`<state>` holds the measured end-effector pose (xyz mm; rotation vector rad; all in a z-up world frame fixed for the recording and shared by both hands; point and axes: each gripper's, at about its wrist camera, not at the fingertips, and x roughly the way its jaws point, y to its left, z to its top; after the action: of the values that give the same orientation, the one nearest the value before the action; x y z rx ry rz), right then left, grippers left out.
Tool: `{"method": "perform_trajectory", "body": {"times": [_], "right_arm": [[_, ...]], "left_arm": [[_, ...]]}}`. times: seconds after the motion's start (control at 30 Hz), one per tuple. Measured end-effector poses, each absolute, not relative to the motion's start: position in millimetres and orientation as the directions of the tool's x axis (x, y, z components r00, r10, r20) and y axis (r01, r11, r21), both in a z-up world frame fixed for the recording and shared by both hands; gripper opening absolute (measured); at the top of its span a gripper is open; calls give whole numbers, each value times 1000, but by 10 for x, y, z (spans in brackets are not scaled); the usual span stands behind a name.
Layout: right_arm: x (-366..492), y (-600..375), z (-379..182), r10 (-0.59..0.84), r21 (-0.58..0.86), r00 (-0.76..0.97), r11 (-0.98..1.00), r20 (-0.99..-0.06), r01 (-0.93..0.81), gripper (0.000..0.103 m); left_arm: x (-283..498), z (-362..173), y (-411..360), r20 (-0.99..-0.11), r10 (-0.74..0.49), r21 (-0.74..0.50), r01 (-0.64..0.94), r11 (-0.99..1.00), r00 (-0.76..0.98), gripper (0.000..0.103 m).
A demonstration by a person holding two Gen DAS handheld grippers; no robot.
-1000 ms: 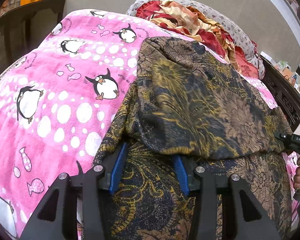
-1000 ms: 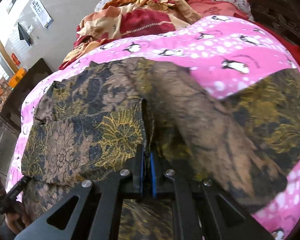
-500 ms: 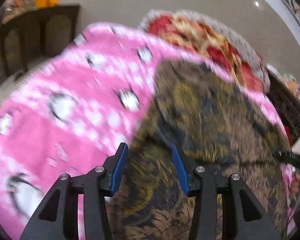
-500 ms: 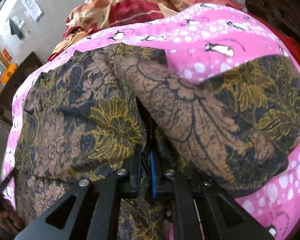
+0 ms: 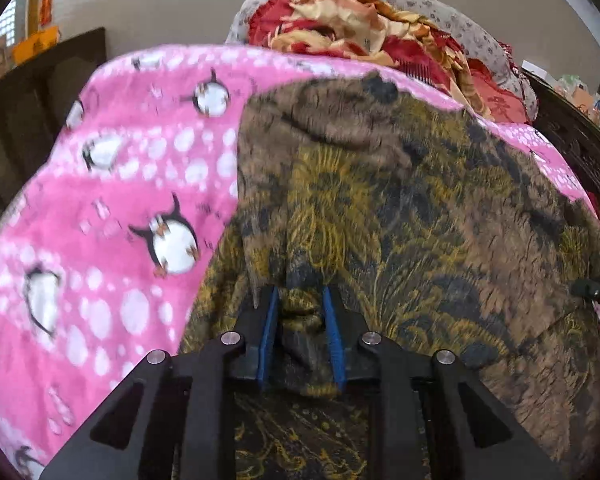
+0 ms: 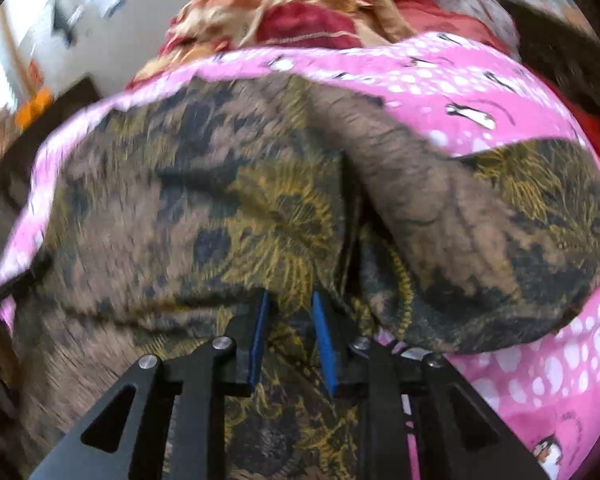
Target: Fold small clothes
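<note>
Left wrist view shows no legible writing; wall signs are blurred. It alone shows the other tool's black tip (image 5: 598, 294) at the right edge. The patterned garment (image 5: 380, 216) lies partly folded on the pink penguin blanket (image 5: 112, 208), a heap of red clothes (image 5: 364, 28) behind. The left gripper (image 5: 300, 300) has just been closing and pinches a fold of cloth. Right wrist view alone shows the garment's sleeve; the right gripper (image 6: 288, 304) has just been opening, jaws parted over fabric.
</note>
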<state>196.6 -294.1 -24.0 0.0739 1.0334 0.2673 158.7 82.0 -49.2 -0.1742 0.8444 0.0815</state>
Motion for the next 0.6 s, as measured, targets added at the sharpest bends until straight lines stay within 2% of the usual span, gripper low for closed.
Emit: {"method": "perform_trajectory", "body": {"times": [0.1, 0.2, 0.23, 0.3, 0.4, 0.47, 0.6], "right_arm": [[2036, -2858, -27, 286, 199, 544, 956, -789, -215, 24], [2226, -2760, 56, 289, 202, 593, 956, -751, -210, 31], [2289, -2727, 7, 273, 189, 598, 961, -754, -201, 39], [2451, -2698, -245, 195, 130, 562, 979, -804, -154, 42], [2411, -2618, -339, 152, 72, 588, 985, -794, -157, 54], [2411, -2557, -346, 166, 68, 574, 980, -802, -189, 75], [2369, -2512, -310, 151, 47, 555, 979, -818, -198, 75]], "left_arm": [[1767, -284, 803, -709, 10, -124, -138, 983, 705, 5], [2146, -338, 798, -733, 9, -116, -138, 983, 680, 5], [2255, -451, 807, -759, 21, -102, -152, 983, 650, 5], [2349, -647, 868, -787, 15, -106, -159, 982, 617, 10], [2241, -631, 873, -766, 21, -87, -136, 987, 642, 14], [2155, -574, 894, -768, 18, -91, -136, 986, 640, 14], [1786, -401, 915, -744, -33, -161, -131, 978, 667, 16]]}}
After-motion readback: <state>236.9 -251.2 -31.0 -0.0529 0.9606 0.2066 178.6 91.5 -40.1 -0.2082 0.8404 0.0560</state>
